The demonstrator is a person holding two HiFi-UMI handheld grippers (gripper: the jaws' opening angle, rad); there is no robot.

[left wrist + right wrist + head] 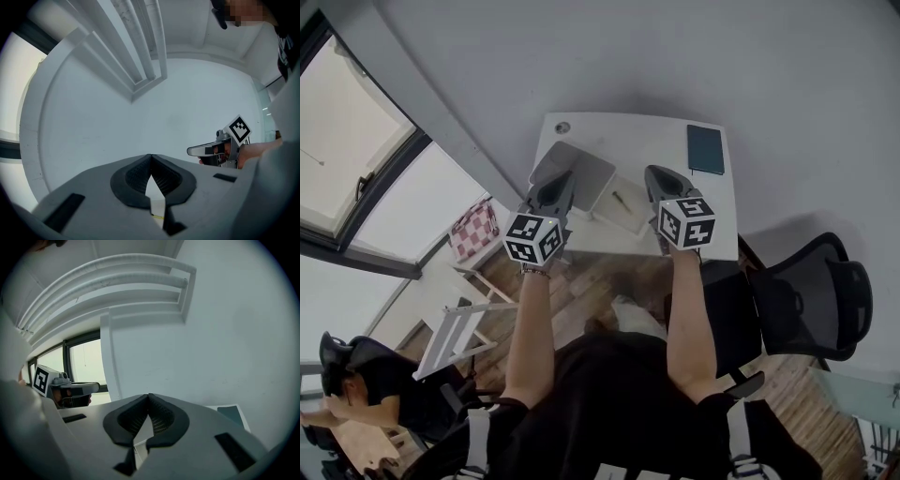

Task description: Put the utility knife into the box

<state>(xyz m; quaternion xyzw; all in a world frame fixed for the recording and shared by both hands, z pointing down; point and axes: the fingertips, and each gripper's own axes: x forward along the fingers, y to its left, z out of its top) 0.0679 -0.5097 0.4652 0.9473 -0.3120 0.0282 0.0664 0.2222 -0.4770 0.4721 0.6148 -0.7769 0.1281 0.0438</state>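
Note:
In the head view a white open box (630, 221) lies on the white table (727, 211), its grey lid (591, 173) folded back to the left. A thin yellowish utility knife (621, 199) lies inside the box. My left gripper (563, 178) hangs above the lid and my right gripper (660, 174) above the box's right end, both well over the table. In the left gripper view the left gripper (150, 155) has its jaws touching with nothing between them. The right gripper (149, 394) is likewise shut and empty in its own view. Both point at the pale wall.
A dark teal notebook (705, 148) lies at the table's far right corner. A black office chair (811, 300) stands to the right and a seat with a pink checked cushion (472, 230) to the left. A person (356, 375) sits at lower left beside the windows.

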